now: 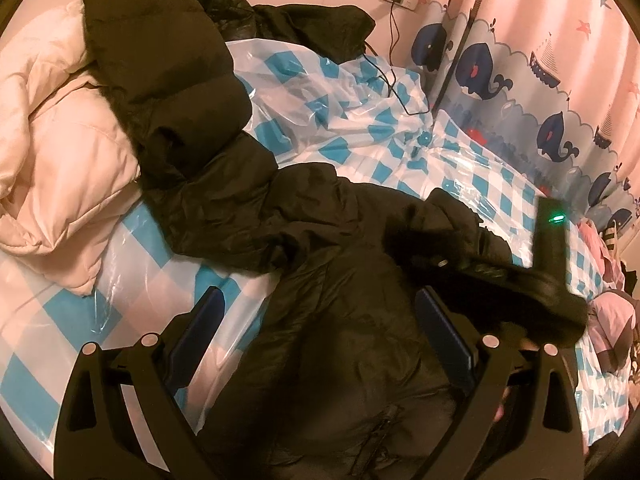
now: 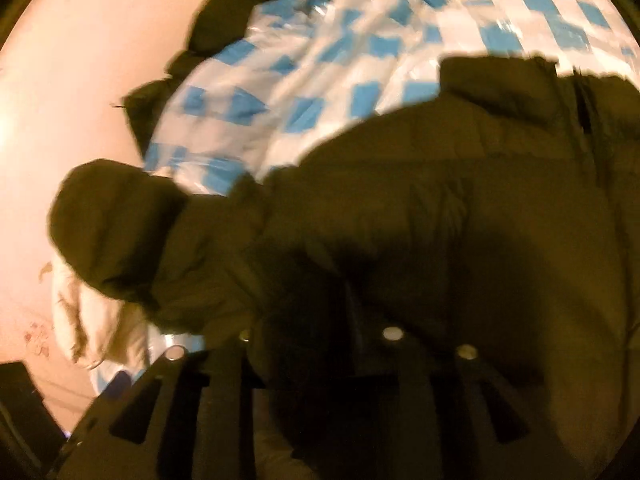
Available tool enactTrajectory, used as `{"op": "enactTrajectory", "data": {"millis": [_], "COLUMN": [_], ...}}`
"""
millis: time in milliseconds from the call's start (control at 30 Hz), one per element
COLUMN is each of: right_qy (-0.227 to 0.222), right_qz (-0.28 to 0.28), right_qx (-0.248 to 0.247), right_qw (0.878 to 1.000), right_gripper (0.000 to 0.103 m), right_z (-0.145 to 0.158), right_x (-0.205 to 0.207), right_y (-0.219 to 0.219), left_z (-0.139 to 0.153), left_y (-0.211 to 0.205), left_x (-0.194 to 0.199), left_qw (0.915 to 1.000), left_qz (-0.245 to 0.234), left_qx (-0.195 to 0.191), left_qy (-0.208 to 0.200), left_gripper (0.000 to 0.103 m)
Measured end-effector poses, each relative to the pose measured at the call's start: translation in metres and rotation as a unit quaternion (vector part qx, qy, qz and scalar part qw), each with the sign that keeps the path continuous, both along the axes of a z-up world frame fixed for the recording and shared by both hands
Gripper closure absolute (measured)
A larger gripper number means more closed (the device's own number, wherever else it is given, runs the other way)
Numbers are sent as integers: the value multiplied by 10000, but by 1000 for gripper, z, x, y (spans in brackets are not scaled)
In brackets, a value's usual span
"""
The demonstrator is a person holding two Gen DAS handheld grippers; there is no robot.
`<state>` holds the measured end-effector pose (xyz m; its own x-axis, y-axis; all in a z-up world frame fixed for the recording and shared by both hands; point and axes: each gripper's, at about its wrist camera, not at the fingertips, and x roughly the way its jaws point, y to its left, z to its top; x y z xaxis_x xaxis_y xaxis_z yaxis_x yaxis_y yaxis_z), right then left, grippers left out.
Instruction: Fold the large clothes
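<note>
A large black puffer jacket (image 1: 320,280) lies spread on a bed with a blue-and-white checked plastic cover (image 1: 380,160). My left gripper (image 1: 320,312) is open, its blue pads on either side of the jacket's lower body, just above it. The right gripper (image 1: 500,264) crosses the left wrist view at the right, blurred, over the jacket. In the right wrist view the jacket (image 2: 440,220) fills the frame and covers my right gripper (image 2: 340,320); its fingers sit close together with dark fabric bunched over them. That view is blurred.
A cream duvet (image 1: 60,152) is piled at the left with another black garment (image 1: 160,60) on it. A whale-print curtain (image 1: 540,80) hangs at the right. A charger cable (image 1: 394,76) runs from a wall socket onto the bed. Pink clothes (image 1: 612,312) lie at the right edge.
</note>
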<state>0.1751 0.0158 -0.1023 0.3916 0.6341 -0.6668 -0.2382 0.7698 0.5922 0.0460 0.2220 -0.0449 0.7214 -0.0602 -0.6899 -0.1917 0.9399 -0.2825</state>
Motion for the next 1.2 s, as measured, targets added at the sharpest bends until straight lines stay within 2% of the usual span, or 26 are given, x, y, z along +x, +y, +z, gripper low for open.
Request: {"op": "enactTrajectory", "data": {"millis": [33,67,100,167,300,400,467,533,600,667,733,767,833,933,1000,1067,1133,1200], "right_qy": [-140,-320,-528,-717,-404,-761,-983,-1005,-834,-377,200,245,179,-244,-711,-1057,-982,-551], "right_qz": [14,-55,-211,-331,-473,-846,-1377,-1815,-2292,-2613,-2474,-2373,-2320,-2269,-2214,-2263,-2337,-2393], "right_qx": [124,220,182,330,174,-45,-593,-1092,-1576,-1668,-1750,-1879,-1869,-1922,-2114,-2374,-2453,-2357], "right_qw": [9998,9992,9982,9963,9979,9935,9838,9721,9569,9500,9528,9528,9544,9544,9493,9388,9357,9403], "right_gripper": [29,10,8,8,8,8,8,8,8,8,7,7,8,8,8,8,7,7], "right_z": [7,13,19,25,21,40,48,45,32,7,-21,-27,-22,-1,16,28,19,-11], "right_x": [-4,-10,-15,-20,-15,-27,-41,-49,-53,-51,-40,-37,-38,-53,-73,-91,-97,-97], "right_y": [-4,-10,-17,-30,-47,-70,-92,-113,-139,-165,-174,-172,-171,-165,-158,-156,-160,-167], "left_z": [-1,-1,-1,-2,-3,-4,-4,-4,-4,-3,-3,-3,-3,-3,-3,-3,-3,-2], "left_y": [0,0,0,-1,-4,-4,-4,-4,-5,-7,-9,-10,-12,-13,-14,-14,-15,-15], "left_x": [0,1,0,1,1,2,3,2,3,3,3,3,3,3,3,3,3,3], "left_qw": [10000,10000,10000,10000,10000,9999,9999,9999,9999,9998,9998,9997,9996,9994,9994,9994,9994,9993], "left_qz": [-2,-3,-6,-20,-45,-53,-44,-52,-61,-78,-85,-98,-113,-127,-129,-123,-127,-153], "left_qx": [3,0,-2,15,67,81,85,83,115,159,194,209,245,310,320,318,315,336], "left_qy": [7,14,20,29,47,68,63,55,52,33,27,34,40,35,35,34,32,-1], "left_gripper": [11,11,11,11,11,11,11,11,11,11,11,11,11,11,11,11,11,11]}}
